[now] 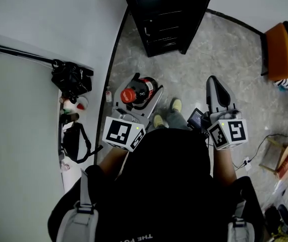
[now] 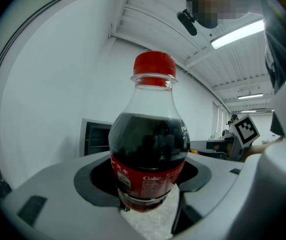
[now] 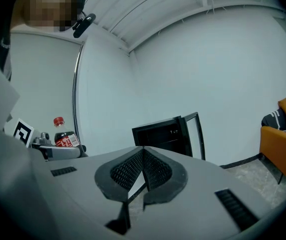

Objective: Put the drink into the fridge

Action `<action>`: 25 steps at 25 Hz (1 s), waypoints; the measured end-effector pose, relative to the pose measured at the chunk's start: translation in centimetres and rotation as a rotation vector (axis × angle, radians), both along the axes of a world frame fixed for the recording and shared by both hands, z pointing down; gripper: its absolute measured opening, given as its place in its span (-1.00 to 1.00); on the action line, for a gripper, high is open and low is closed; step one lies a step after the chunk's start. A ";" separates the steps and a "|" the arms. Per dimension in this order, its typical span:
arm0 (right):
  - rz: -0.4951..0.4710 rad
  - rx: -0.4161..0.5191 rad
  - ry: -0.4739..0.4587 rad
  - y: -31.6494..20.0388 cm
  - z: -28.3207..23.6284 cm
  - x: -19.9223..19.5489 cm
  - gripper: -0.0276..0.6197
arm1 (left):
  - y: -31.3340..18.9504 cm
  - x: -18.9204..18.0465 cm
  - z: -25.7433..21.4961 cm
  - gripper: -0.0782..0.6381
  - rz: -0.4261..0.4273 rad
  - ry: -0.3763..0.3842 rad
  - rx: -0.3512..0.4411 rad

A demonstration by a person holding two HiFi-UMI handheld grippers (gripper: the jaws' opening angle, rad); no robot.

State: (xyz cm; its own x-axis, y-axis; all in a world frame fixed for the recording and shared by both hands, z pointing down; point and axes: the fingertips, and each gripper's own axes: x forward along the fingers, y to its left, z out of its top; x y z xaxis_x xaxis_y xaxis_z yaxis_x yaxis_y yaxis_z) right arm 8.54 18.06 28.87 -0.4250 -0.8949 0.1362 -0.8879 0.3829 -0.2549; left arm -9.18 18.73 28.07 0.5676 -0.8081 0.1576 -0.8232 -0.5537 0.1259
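Cola bottle (image 2: 150, 144), upright, pinched at its label by your left gripper (image 2: 150, 186). Your right gripper (image 3: 143, 176) is pressed together on nothing. The pickup looks done; carrying and placing are left. The fridge (image 1: 166, 14) stands far ahead, door open (shelves too dark to read). Open floor (image 1: 214, 49) lies between, with the wall (image 1: 33, 14) at left and an orange chair (image 1: 277, 52) at far right.

floor (image 1: 204, 59): bare grey stone between the person and the fridge (image 1: 166, 14); open path.
fridge door (image 3: 199, 134): swung open, at the right of the dark interior.
left flank: white wall (image 1: 22, 150); black bag (image 1: 72, 78) and second black bag (image 1: 74, 141) along its foot.
right flank: orange chair (image 1: 279, 52), well apart; cable (image 1: 265, 137) on the floor.
left hand-held gripper (image 1: 141, 91): jaws filled by cola bottle (image 2: 150, 149).
right hand-held gripper (image 3: 143, 176): jaws together, nothing between.
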 end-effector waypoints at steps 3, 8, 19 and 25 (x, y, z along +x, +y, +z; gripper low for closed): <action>-0.005 -0.002 -0.005 -1.5 0.0 0.5 -0.88 | -1.3 0.5 -0.4 0.09 -0.006 -0.007 0.001; -0.015 0.001 -0.020 -4.0 -0.2 1.0 -0.88 | -3.4 1.2 -0.9 0.09 -0.017 -0.017 0.003; -0.018 -0.021 -0.028 -7.2 0.9 3.3 -0.88 | -6.4 2.9 -0.3 0.09 -0.034 -0.038 -0.013; -0.054 -0.009 -0.035 -8.6 1.4 4.5 -0.88 | -7.9 4.5 -0.3 0.09 -0.051 -0.035 -0.016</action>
